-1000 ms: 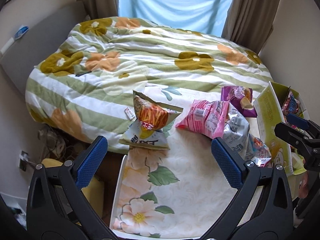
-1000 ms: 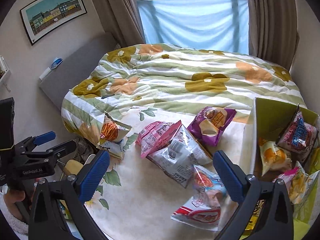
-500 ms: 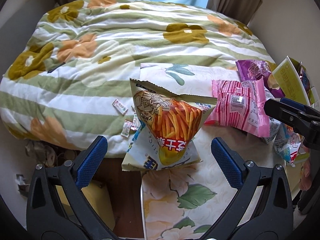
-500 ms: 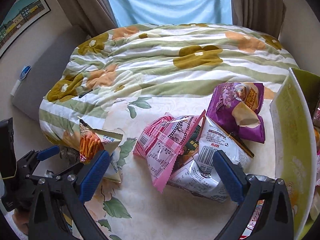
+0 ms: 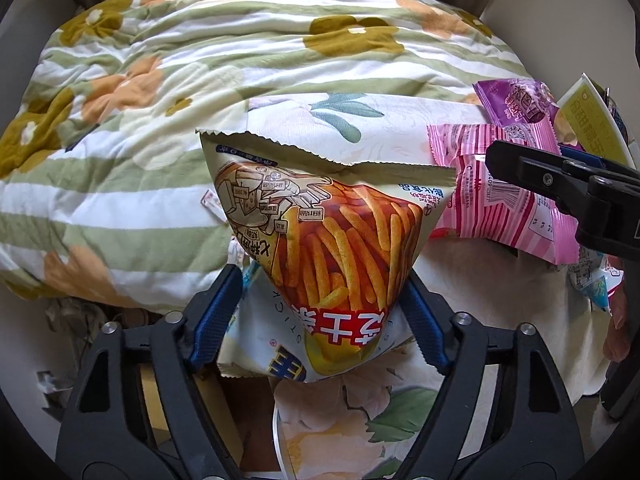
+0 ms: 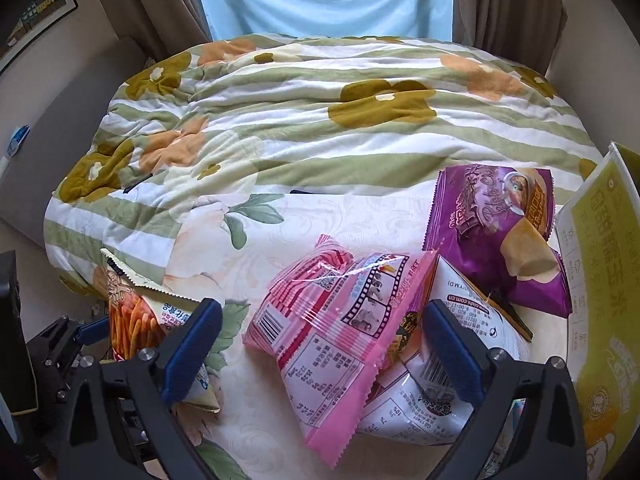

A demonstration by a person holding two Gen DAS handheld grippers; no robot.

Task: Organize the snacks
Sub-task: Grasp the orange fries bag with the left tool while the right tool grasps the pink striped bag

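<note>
A fries snack bag [image 5: 344, 264] stands at the left edge of the floral tablecloth [image 5: 480, 280]. My left gripper [image 5: 320, 316] comes down over it, jaws closing, and both blue pads [image 5: 216, 316] touch the bag's lower sides. The same bag [image 6: 132, 320] and left gripper [image 6: 68, 340] show at the lower left of the right wrist view. My right gripper [image 6: 320, 344] hangs over a pink snack bag [image 6: 328, 336]. Its jaws are closing a little, wide of the bag and not touching it. The pink bag lies on a white bag [image 6: 448, 364].
A purple chip bag [image 6: 496, 240] lies behind the pile. A yellow-green carton [image 6: 592, 280] stands at the right edge. A floral quilt [image 6: 320, 120] covers the bed behind the table. The table's left edge drops off beside the fries bag.
Both grippers came down and closer to the snacks. The left jaws narrowed from wide to touching the fries bag. The right gripper dropped over the pink bag.
</note>
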